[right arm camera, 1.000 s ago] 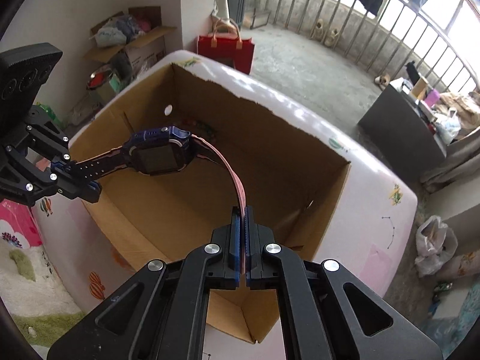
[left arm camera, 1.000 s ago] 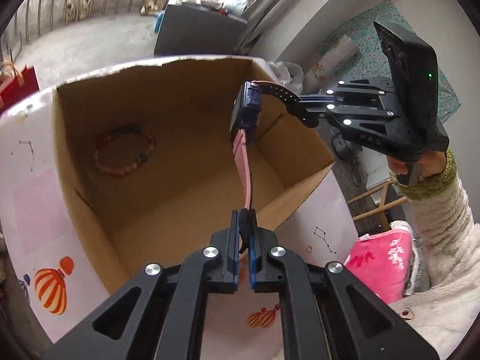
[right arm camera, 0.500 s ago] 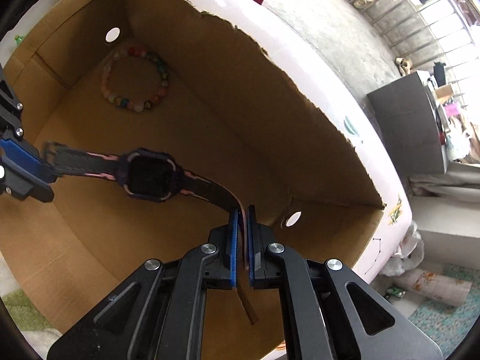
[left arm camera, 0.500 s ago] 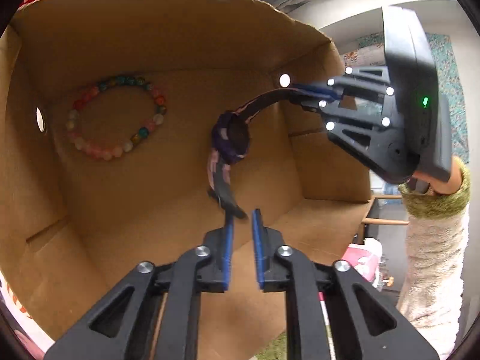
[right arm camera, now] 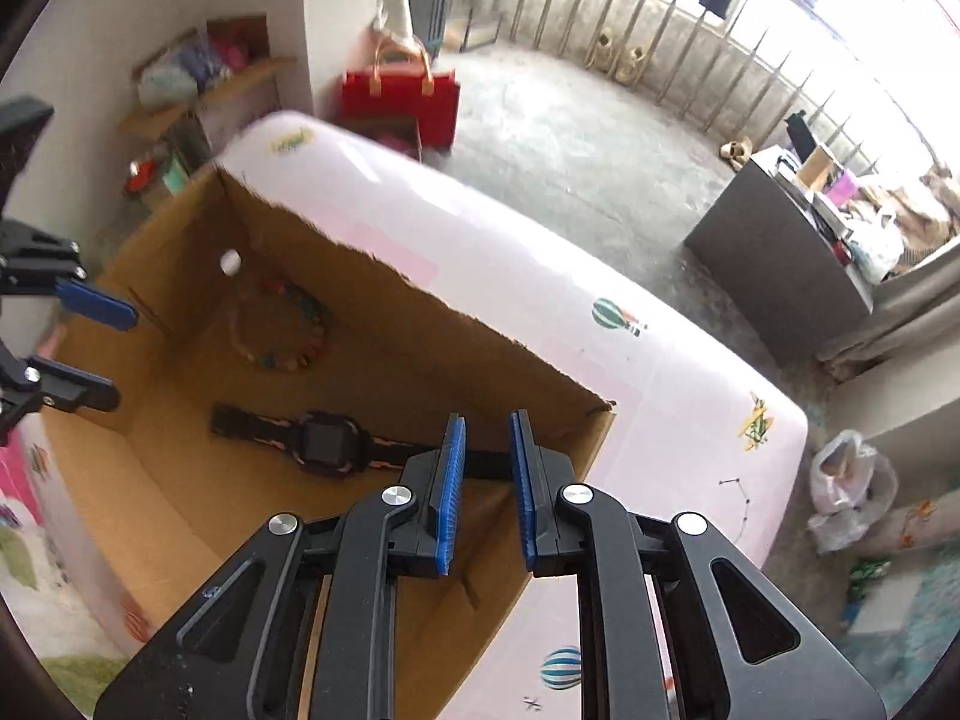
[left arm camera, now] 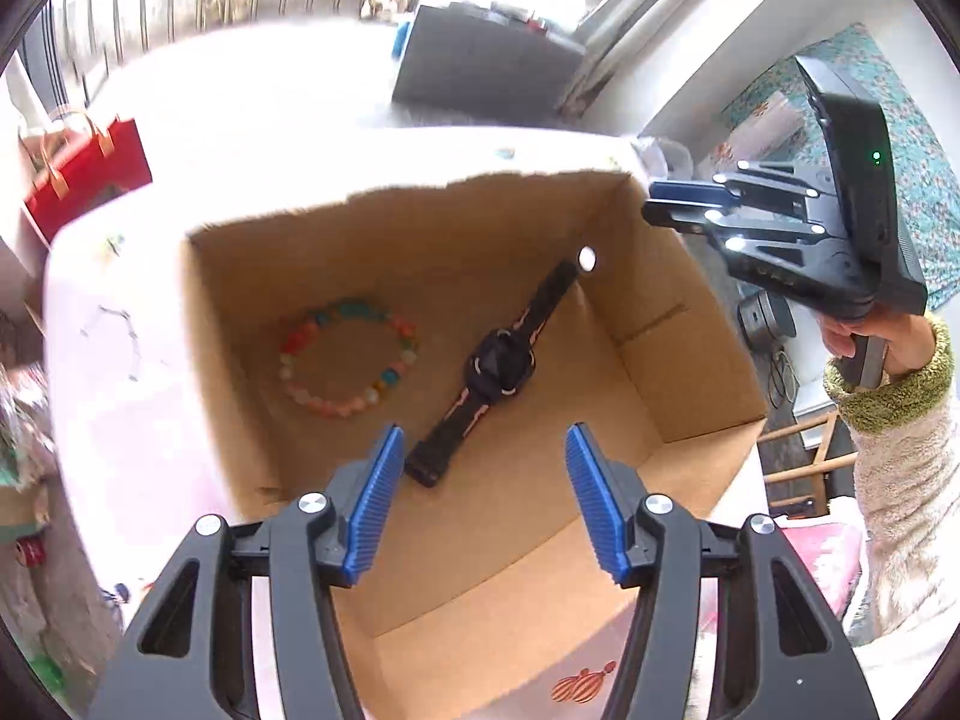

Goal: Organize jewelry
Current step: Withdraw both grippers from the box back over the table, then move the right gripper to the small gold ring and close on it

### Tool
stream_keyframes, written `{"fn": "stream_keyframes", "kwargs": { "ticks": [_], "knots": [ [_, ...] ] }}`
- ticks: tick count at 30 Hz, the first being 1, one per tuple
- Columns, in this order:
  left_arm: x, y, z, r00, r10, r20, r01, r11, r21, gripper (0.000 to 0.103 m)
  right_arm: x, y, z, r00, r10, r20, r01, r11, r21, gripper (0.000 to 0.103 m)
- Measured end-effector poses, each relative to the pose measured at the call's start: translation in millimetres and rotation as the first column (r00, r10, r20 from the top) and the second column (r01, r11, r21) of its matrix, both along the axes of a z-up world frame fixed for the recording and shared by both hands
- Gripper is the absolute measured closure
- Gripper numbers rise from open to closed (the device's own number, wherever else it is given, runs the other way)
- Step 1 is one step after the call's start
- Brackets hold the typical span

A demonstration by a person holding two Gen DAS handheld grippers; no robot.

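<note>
A dark watch [left arm camera: 498, 367] with a pink-edged strap lies flat on the floor of the cardboard box [left arm camera: 678, 360], free of both grippers. Beside it lies a bracelet of coloured beads [left arm camera: 348, 360]. My left gripper [left arm camera: 480, 498] hangs above the box's near side, its jaws opening, with nothing between the blue pads. In the right wrist view the watch [right arm camera: 327, 438] and the bead bracelet [right arm camera: 282, 330] lie below my right gripper [right arm camera: 487, 480], whose jaws are opening a little and hold nothing. That right gripper [left arm camera: 684, 204] also shows over the box's far right corner.
The box stands on a pale pink surface [right arm camera: 540, 312] printed with balloons. A red bag [right arm camera: 399, 99] and a grey cabinet [right arm camera: 774, 264] stand on the concrete floor beyond. A person's hand in a fleece sleeve [left arm camera: 894, 420] holds the right gripper.
Both grippers let go of the watch strap and rose out of the box. The watch dropped flat onto the box floor. Both pairs of jaws spread apart, the left far more.
</note>
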State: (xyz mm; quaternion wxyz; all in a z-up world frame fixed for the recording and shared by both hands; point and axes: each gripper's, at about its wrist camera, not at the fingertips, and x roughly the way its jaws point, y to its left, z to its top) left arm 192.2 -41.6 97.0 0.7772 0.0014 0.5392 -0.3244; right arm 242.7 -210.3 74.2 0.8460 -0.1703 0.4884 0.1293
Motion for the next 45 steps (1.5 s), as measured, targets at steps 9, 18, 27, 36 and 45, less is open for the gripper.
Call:
{"fn": "stream_keyframes", "kwargs": {
  "ticks": [9, 18, 27, 36, 45],
  "knots": [
    [-82, 49, 32, 0.939, 0.134, 0.318, -0.113, 0.990, -0.085, 0.033, -125, -60, 48, 0.952, -0.234, 0.196, 0.119, 0.877, 0.466, 0.054],
    [-175, 10, -35, 0.934, -0.084, 0.347, 0.051, 0.994, 0.101, 0.021, -214, -52, -46, 0.913, -0.408, 0.022, 0.368, 0.845, 0.388, 0.030],
    [-188, -23, -120, 0.962, -0.030, 0.273, -0.043, 0.965, 0.259, 0.021, -249, -50, -100, 0.841, -0.541, -0.014, 0.520, 0.801, 0.298, 0.020],
    [-175, -27, -138, 0.962, 0.126, 0.242, -0.191, 0.945, 0.267, 0.004, -245, -74, -58, 0.740, -0.596, 0.312, 0.569, 0.802, 0.184, 0.009],
    [-173, -24, -135, 0.951, 0.170, 0.259, -0.240, 0.932, 0.271, 0.004, -219, -47, -59, 0.842, -0.437, 0.318, 0.415, 0.899, 0.137, 0.008]
  ]
}}
